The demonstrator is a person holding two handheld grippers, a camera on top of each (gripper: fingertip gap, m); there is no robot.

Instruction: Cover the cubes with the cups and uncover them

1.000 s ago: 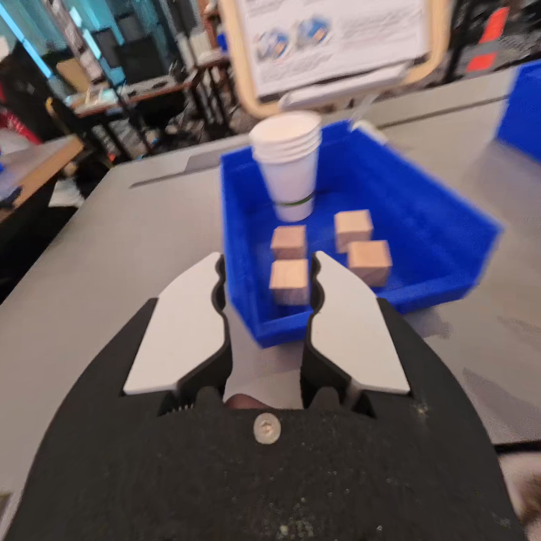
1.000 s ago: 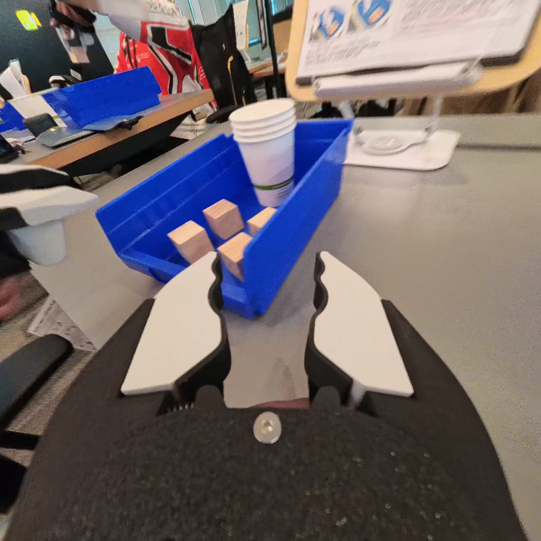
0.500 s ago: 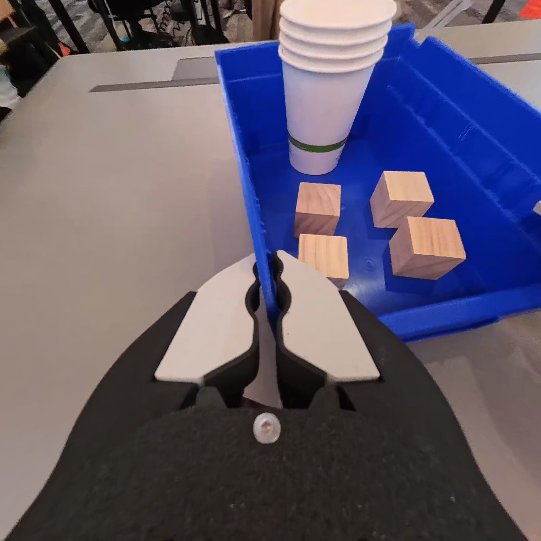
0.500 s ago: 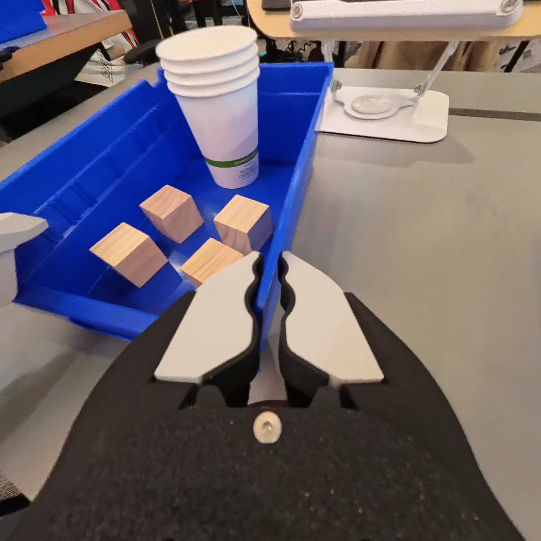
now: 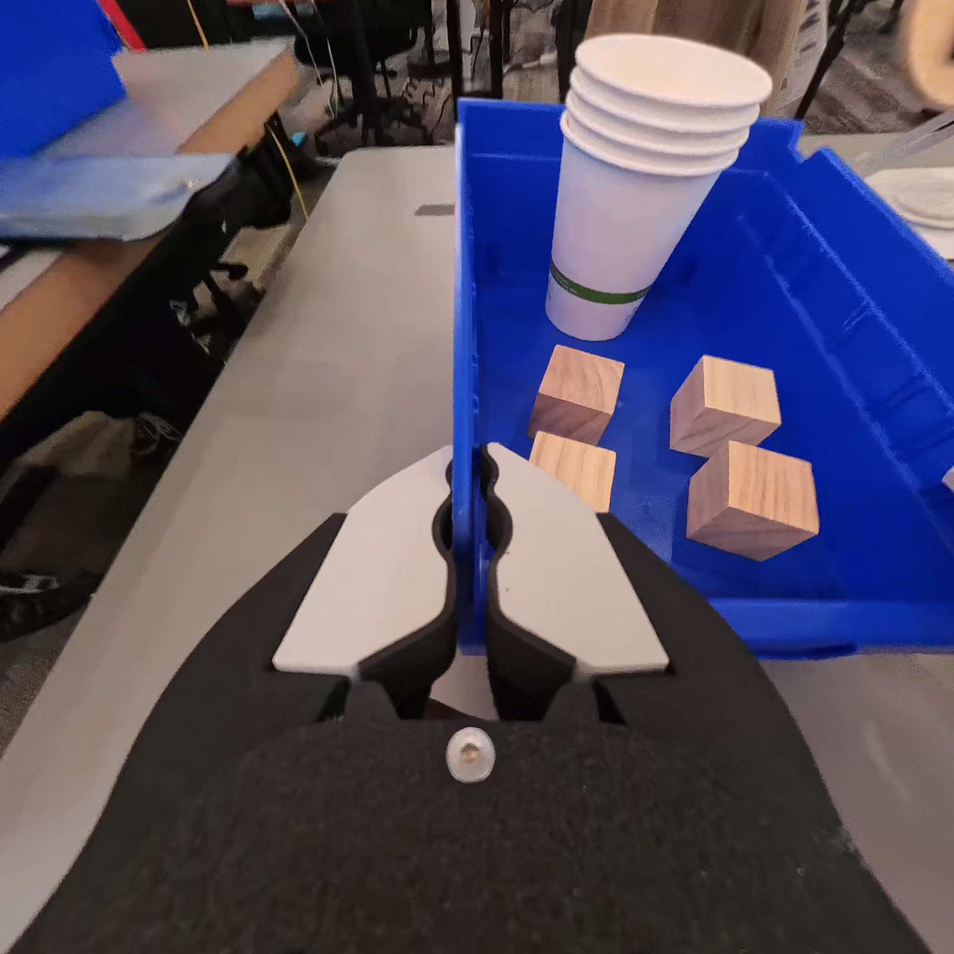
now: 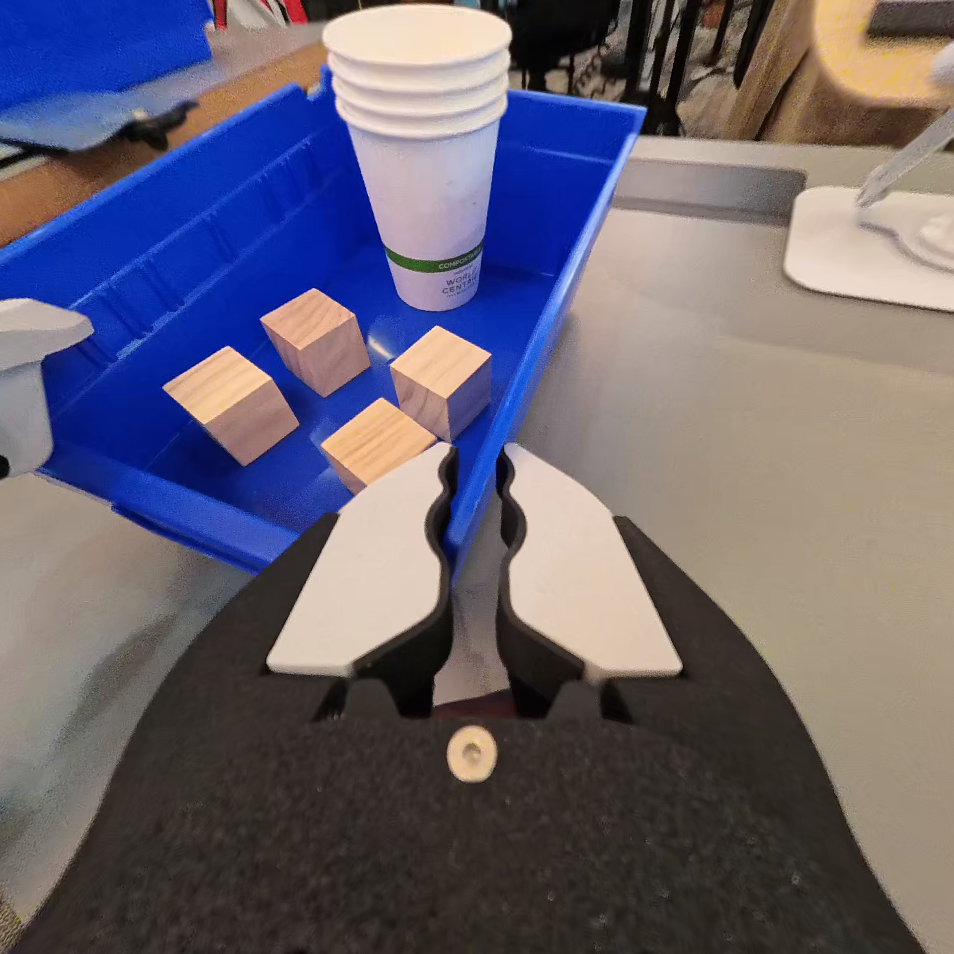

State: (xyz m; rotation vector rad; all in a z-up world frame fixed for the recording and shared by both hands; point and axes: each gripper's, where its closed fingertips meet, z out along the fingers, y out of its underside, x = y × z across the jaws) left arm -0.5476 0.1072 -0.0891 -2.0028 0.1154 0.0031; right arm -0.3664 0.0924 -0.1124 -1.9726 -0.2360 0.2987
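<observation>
A blue bin (image 5: pixel 805 268) (image 6: pixel 170 217) holds a stack of several white paper cups (image 5: pixel 635 196) (image 6: pixel 428 155), standing upright at its far end, and several wooden cubes (image 5: pixel 578 392) (image 6: pixel 439 377) on its floor. My left gripper (image 5: pixel 467 454) is shut on the bin's left wall near the front corner. My right gripper (image 6: pixel 475 454) is shut on the bin's right wall near its front corner. The left gripper's finger tip (image 6: pixel 31 330) shows at the left edge of the right wrist view.
The bin sits on a grey table (image 5: pixel 330 361) (image 6: pixel 748 464). A white stand base (image 6: pixel 872 248) lies on the table to the right of the bin. Another desk with a blue bin (image 5: pixel 46 77) stands to the far left, past the table edge.
Both grippers came down from open above the table and closed on the bin's side walls. Since then the bin has moved and turned with both grips held.
</observation>
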